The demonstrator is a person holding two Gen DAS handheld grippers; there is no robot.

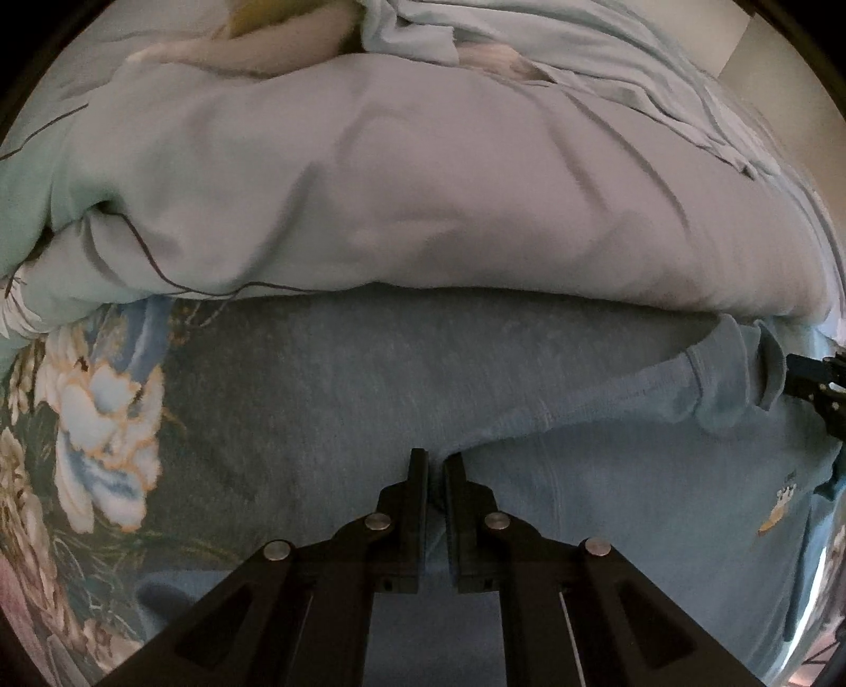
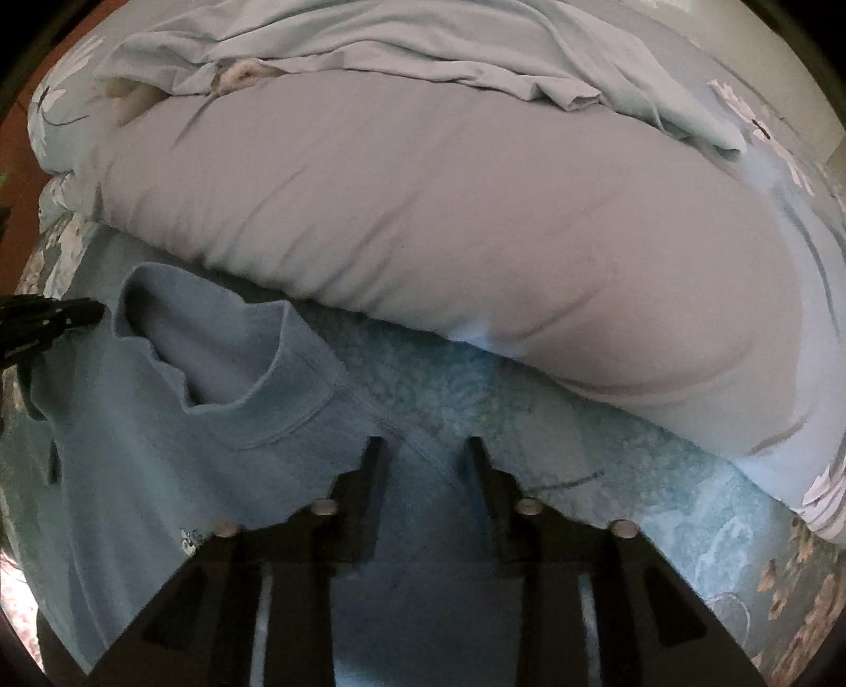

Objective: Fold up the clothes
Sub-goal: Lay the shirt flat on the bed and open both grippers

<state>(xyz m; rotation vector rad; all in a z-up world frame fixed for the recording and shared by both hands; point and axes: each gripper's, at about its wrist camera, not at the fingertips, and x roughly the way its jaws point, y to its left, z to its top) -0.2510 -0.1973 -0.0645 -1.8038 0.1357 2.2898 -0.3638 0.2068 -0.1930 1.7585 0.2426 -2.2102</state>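
Observation:
A light blue shirt (image 1: 634, 475) (image 2: 158, 438) lies spread on the bed, its collar (image 2: 222, 343) open toward the duvet. A small print (image 1: 782, 502) shows on its chest. My left gripper (image 1: 436, 460) points down with its jaws almost together, and the shirt's shoulder edge runs straight into the narrow gap; it looks pinched there. In the right wrist view the left gripper (image 2: 79, 314) shows just left of the collar. My right gripper (image 2: 423, 444) hangs over the shirt's other shoulder with its jaws well apart and nothing pressed between them. It also shows at the edge of the left wrist view (image 1: 803, 372).
A bulky pale duvet (image 1: 423, 185) (image 2: 423, 211) is heaped right behind the shirt. More light blue cloth (image 1: 529, 31) (image 2: 370, 42) is piled on top at the back. A floral bedspread (image 1: 106, 412) (image 2: 661, 507) covers the bed under everything.

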